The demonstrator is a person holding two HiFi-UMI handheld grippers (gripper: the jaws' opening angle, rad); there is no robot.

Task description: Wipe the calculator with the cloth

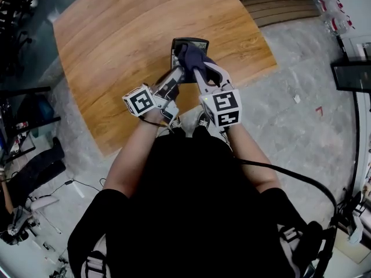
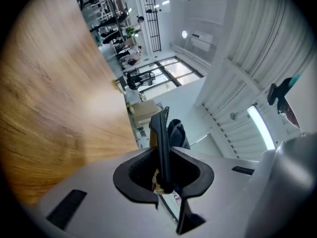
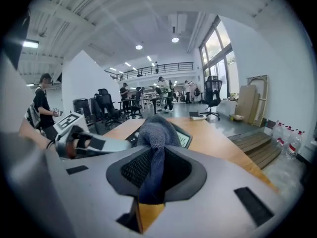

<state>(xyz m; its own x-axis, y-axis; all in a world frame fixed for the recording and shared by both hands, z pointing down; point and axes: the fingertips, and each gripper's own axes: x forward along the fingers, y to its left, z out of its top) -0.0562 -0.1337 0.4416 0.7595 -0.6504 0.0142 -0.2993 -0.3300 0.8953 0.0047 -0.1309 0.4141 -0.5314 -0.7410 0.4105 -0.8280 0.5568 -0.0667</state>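
A black calculator (image 1: 184,46) is held over the near right part of the wooden table (image 1: 127,45). My left gripper (image 1: 174,79) is shut on its near edge; in the left gripper view the calculator (image 2: 161,143) stands edge-on between the jaws of the left gripper (image 2: 163,181). My right gripper (image 1: 198,73) is shut on a dark blue cloth (image 1: 194,57), which lies bunched on the calculator's face. In the right gripper view the cloth (image 3: 154,138) rises from the right gripper (image 3: 151,182) and covers most of the calculator (image 3: 182,140), whose display shows to its right.
The table's near edge runs just below the grippers, with grey floor beyond it. Wooden steps (image 1: 277,3) and bottles (image 1: 329,4) lie at the far right. A dark screen (image 1: 351,75) stands at the right. People and office chairs (image 3: 213,95) fill the far room.
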